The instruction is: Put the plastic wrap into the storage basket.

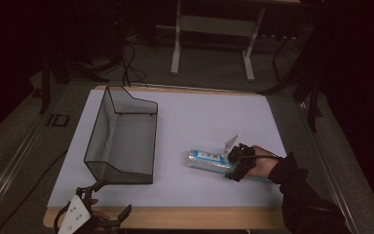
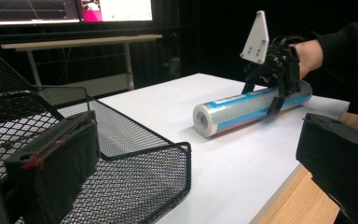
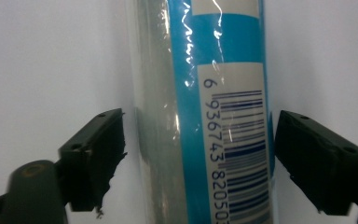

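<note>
Right claw (image 1: 234,165): your jaws straddle the roll of cling film (image 1: 209,162), one on each side; small gaps show, so nothing is clamped yet.
Roll: it lies on its side on the white bench (image 1: 199,122), between your right jaws, barcode label facing up.
Left claw (image 1: 108,200): your jaws stand apart, empty, at the bench's near edge.
Wire mesh basket (image 1: 121,141): just ahead of your left claw.

The high view is dim, its borders sinking into near-black, and the white table (image 1: 199,122) is the one lit patch, grainy and soft. In the left gripper view, glowing screens (image 2: 65,10) burn pale along the top edge, while the near black pads blur at the bottom. In the right gripper view, white glare streaks the roll's (image 3: 205,112) wrapper.
</note>
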